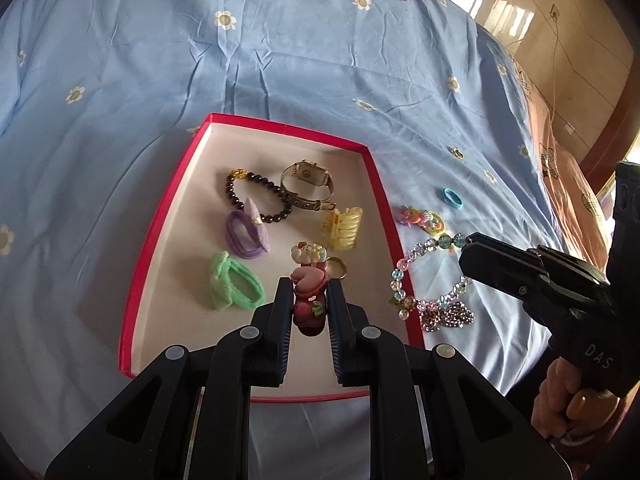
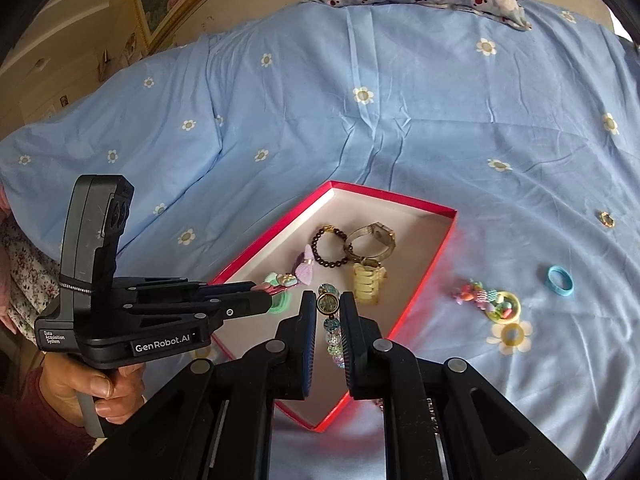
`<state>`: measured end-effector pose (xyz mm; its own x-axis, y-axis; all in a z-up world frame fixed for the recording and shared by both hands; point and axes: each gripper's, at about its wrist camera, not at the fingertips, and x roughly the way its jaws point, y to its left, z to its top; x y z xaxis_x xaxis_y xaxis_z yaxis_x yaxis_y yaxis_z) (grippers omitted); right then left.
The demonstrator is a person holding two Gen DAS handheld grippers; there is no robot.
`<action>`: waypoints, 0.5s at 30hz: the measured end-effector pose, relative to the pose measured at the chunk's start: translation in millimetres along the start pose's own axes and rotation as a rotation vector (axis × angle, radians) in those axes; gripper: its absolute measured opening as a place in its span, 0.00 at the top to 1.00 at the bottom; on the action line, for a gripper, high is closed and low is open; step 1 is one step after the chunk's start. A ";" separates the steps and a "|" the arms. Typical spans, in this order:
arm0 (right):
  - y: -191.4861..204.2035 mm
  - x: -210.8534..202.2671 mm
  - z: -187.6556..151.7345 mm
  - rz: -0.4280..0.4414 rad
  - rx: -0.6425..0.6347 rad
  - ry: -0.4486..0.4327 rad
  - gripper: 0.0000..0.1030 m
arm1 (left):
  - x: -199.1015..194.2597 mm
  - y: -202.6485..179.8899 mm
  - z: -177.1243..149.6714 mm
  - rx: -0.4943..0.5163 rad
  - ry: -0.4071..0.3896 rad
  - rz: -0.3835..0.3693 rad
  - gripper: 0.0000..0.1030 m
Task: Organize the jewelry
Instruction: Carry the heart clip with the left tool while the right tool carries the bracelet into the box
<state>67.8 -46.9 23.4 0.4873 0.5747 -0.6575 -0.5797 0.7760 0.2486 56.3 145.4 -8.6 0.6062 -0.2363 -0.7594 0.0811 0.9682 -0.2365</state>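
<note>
Left gripper (image 1: 306,300) clamped on a pink decorated hair clip (image 1: 308,292), clip's long axis running along the fingers, far end poking out past the tips. It sits over the near part of the red box (image 1: 156,220), so the drop is straight down, no travel needed. Right gripper (image 2: 325,320) pinched narrow on a clear beaded bracelet (image 2: 332,332); in the left wrist view the loop and its tassel hang from the tips (image 1: 434,276), right at the box's right wall, partly outside it. Judgement: that hand needs a short move toward the box centre before release, else the tassel lands across the rim. Left hand is the nearer one to a clean drop. Already in the box, near to far: green hair tie (image 1: 236,286), purple hair tie (image 1: 246,232), yellow claw clip (image 1: 342,228), dark bead bracelet (image 1: 260,196), watch (image 1: 308,186). Open floor left mainly at the near end and the far left corner. Still out on the blue bedsheet (image 1: 280,60), beyond the right hand: multicoloured charm piece (image 2: 486,300), blue ring band (image 2: 560,280), small gold ring (image 2: 607,219) farthest out.
</note>
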 end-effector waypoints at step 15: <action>9.4 59.4 -10.3 0.080 -0.002 0.113 0.89 | 6.6 35.4 -10.3 -0.055 0.018 0.069 0.86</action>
<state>84.6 -8.1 -20.6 0.3631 0.6019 -0.7112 -0.6153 0.7281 0.3020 55.0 177.3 -28.2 0.5941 -0.1708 -0.7860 -0.0041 0.9765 -0.2153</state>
